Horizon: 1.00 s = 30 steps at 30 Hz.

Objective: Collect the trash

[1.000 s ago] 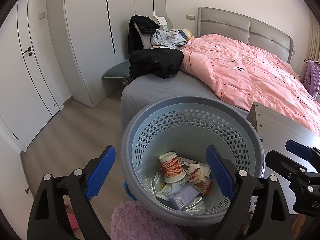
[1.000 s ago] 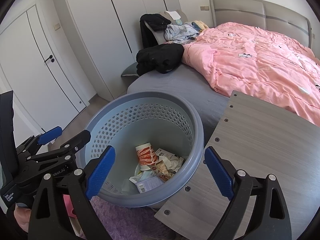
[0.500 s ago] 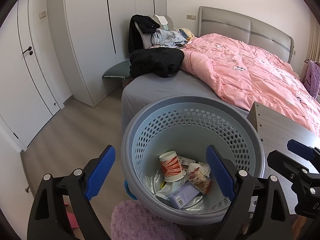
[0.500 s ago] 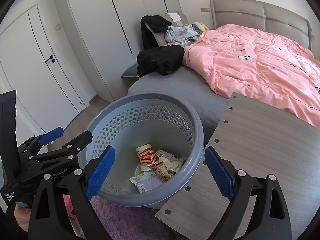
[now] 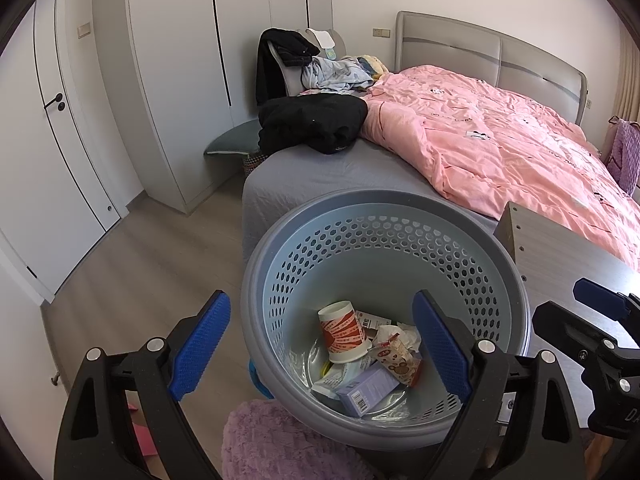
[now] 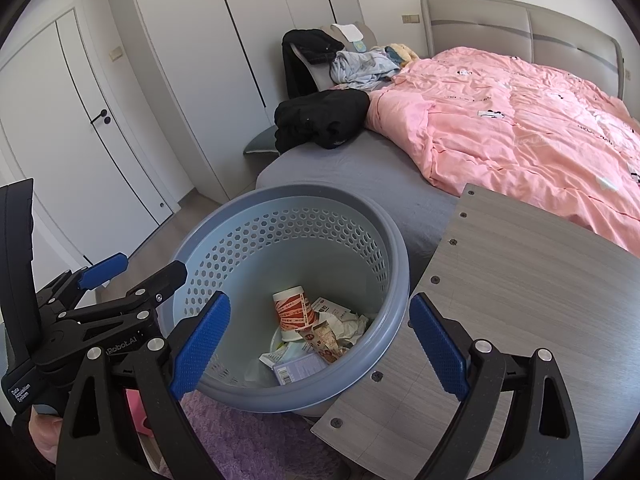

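- Left tool [image 5: 320, 344] and right tool [image 6: 318, 344]: both spread wide, nothing held.
- Basket [image 5: 384, 208] beside the surface [image 6: 520, 280], near the bed; cup [image 5: 344, 332] and wrappers inside.
- Advised: scan for leftover trash before closing either tool.

Home bedroom: bed [image 5: 360, 176] with pink duvet [image 5: 500, 152] and padded headboard [image 5: 492, 52], clothes heap [image 5: 316, 120], white built-in wardrobe [image 5: 224, 60], wood-look floor [image 5: 140, 264].
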Each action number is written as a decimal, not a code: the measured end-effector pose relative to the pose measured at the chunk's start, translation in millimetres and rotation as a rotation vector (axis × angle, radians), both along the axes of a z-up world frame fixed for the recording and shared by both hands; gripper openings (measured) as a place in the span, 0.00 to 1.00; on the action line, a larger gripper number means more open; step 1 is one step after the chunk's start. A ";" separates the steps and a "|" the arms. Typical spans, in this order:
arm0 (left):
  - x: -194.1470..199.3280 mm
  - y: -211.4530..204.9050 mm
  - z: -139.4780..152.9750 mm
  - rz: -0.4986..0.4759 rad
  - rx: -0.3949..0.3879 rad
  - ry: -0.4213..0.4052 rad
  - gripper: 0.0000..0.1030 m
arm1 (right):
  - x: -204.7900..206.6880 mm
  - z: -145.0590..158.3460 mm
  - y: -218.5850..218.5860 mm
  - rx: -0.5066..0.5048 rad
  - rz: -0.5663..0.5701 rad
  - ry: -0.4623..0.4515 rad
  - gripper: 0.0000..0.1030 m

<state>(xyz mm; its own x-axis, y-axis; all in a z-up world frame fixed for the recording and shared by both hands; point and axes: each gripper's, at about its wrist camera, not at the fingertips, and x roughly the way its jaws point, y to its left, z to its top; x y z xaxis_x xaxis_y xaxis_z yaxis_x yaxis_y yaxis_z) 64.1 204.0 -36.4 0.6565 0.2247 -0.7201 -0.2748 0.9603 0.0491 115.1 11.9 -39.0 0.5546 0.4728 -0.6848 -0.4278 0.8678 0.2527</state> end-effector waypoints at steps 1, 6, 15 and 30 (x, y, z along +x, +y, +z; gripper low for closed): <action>-0.1 -0.3 -0.2 0.001 0.000 0.001 0.86 | 0.1 -0.2 0.0 0.000 0.000 0.001 0.87; 0.8 -2.0 -1.0 0.007 0.009 0.001 0.86 | -0.1 -0.6 -0.2 0.001 0.000 0.003 0.87; 1.9 -4.8 -2.7 -0.001 0.011 0.003 0.86 | -0.1 -1.0 -0.1 0.001 -0.001 0.003 0.87; 1.6 -7.1 -3.5 0.004 0.022 0.002 0.86 | -0.2 -1.3 0.1 -0.001 0.000 0.003 0.87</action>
